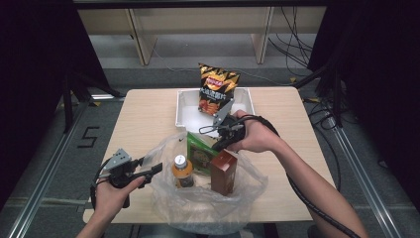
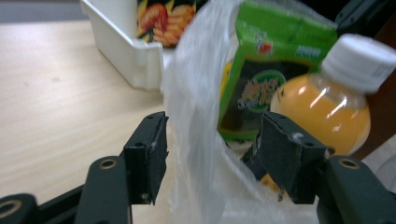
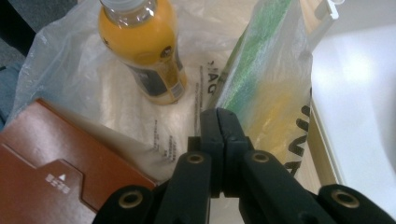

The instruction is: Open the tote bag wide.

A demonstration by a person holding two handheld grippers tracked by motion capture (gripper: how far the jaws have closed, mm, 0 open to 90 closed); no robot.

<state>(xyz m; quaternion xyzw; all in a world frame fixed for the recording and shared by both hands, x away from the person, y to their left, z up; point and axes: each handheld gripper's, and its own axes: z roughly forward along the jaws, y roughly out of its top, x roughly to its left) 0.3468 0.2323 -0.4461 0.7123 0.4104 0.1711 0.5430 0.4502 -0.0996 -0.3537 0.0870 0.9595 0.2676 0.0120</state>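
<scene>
Your thin, crinkly clear plastic bag (image 1: 208, 191) sits at the near edge of the pale wooden table (image 1: 143, 119). It holds a round orange-juice bottle (image 1: 182, 171), a glossy green packet (image 1: 200, 151) and a brown carton (image 1: 224, 171). Beyond the bag, a white bin (image 1: 185, 106) holds a chip bag (image 1: 217, 89). Your left gripper (image 2: 212, 154) straddles the bag's film, jaws apart, not pinching. Your right gripper (image 3: 218, 140) is fully closed over the bag; whether it pinches the film you can't tell.

Light wooden table (image 1: 148, 111) stands on grey floor (image 1: 59, 163); black curtains (image 1: 34, 59) flank it; cables (image 1: 292, 44) trail behind.
</scene>
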